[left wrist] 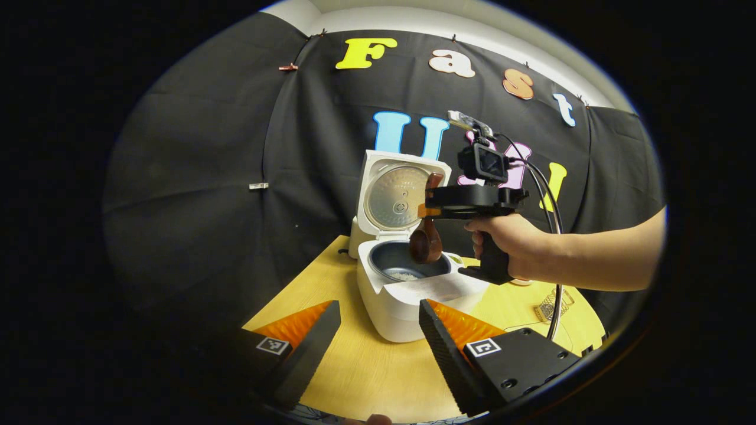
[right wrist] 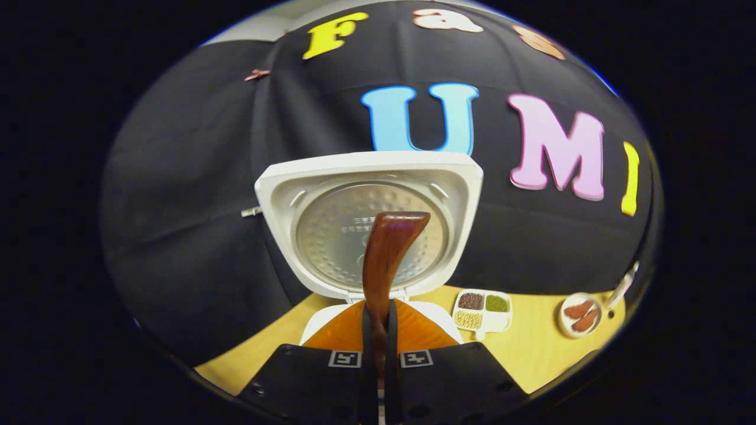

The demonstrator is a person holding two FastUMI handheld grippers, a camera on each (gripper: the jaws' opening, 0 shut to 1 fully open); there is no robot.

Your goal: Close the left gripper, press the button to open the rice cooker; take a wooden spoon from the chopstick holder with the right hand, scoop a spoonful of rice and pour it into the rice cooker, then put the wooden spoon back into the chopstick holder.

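Right tongs [left wrist: 426, 210] clamp my wooden spoon [left wrist: 426, 239], bowl hanging over the open rice cooker [left wrist: 407, 295] on the desk [left wrist: 366, 366]; left tongs [left wrist: 378, 321] stand apart, just before the cooker.

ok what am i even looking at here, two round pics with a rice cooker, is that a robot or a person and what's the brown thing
It is a person, not a robot: each hand holds a two-finger gripper with a fisheye camera riding on it.

The left gripper view looks along the left gripper, whose fingers stand apart, holding nothing. Beyond it you see the person's hand holding the right gripper.

The right gripper view looks along that right gripper, shut on the brown thing: a wooden spoon, bowl hanging down over the pot.

On the wooden table stands a white rice cooker, lid up, a little rice in its pot. Farther back sit a divided tray of grains and a small dish.
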